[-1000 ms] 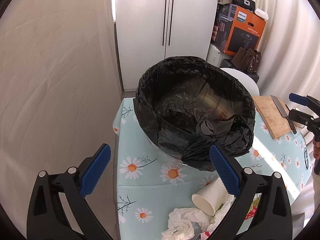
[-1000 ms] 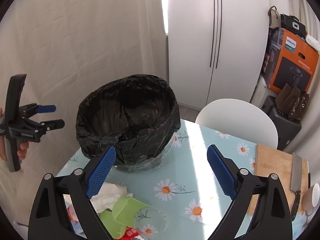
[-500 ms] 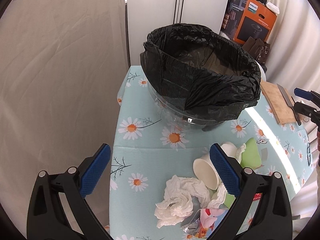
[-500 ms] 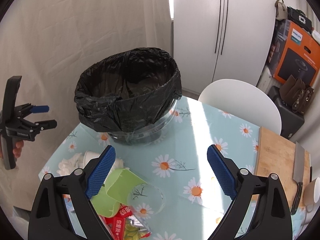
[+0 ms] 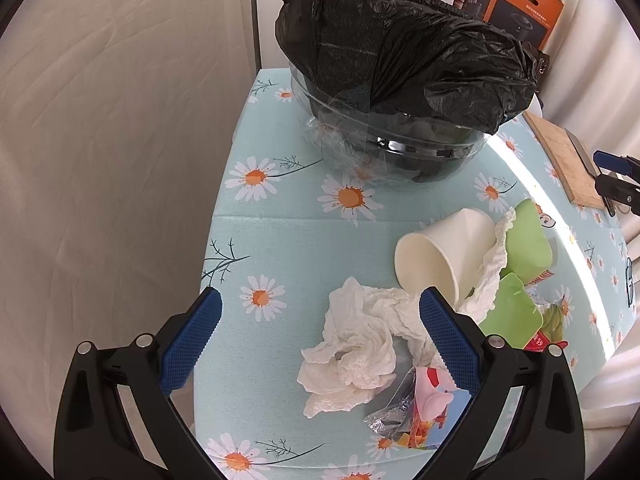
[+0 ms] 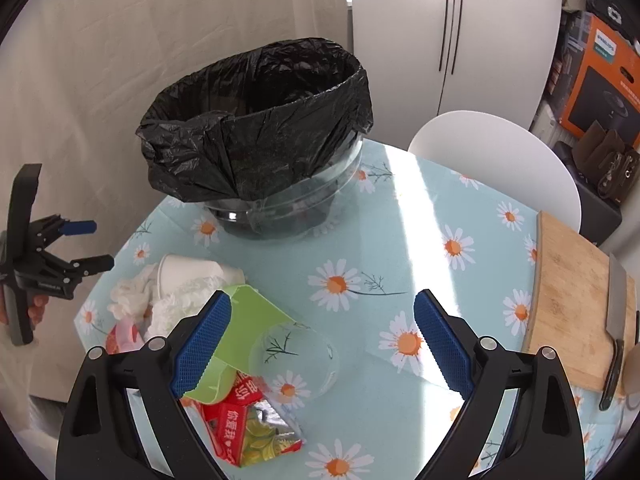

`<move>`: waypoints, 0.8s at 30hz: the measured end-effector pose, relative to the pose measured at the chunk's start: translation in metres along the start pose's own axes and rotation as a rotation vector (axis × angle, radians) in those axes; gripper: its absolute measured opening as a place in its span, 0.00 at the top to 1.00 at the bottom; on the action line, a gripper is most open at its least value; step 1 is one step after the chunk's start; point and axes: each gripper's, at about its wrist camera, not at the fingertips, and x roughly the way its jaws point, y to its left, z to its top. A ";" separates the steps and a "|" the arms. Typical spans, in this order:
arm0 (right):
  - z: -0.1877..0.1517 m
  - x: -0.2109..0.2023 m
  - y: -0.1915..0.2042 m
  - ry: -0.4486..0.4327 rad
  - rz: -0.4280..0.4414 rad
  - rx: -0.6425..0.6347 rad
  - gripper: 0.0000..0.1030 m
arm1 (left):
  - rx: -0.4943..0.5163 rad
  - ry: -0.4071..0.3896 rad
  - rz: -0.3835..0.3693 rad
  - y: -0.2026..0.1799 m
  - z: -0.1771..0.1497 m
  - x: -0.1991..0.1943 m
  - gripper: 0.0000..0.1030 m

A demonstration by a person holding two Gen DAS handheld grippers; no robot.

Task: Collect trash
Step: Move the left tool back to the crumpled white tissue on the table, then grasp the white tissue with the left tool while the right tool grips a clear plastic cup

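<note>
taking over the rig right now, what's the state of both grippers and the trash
Left gripper: jaws open, empty, above the crumpled tissue.
Right gripper: jaws open, empty, over the green cup and red wrapper.
The trash, with the white paper cup, lies in a pile in front of the black-bagged bin.
No item gripped yet; the whole pile is left.

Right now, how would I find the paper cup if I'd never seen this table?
Find the black-bagged trash bin on the daisy tablecloth. In front of it sits a litter pile; the white paper cup lies on its side there, smooth and round-mouthed, unlike the crumpled tissues beside it.
</note>
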 end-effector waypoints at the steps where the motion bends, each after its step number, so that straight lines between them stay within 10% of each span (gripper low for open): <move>1: -0.002 0.002 0.001 0.008 0.003 -0.001 0.14 | -0.001 0.010 -0.006 0.000 -0.004 0.004 0.06; 24: -0.035 0.067 0.024 0.213 0.006 0.025 0.14 | 0.103 0.178 -0.136 -0.009 -0.026 0.065 0.06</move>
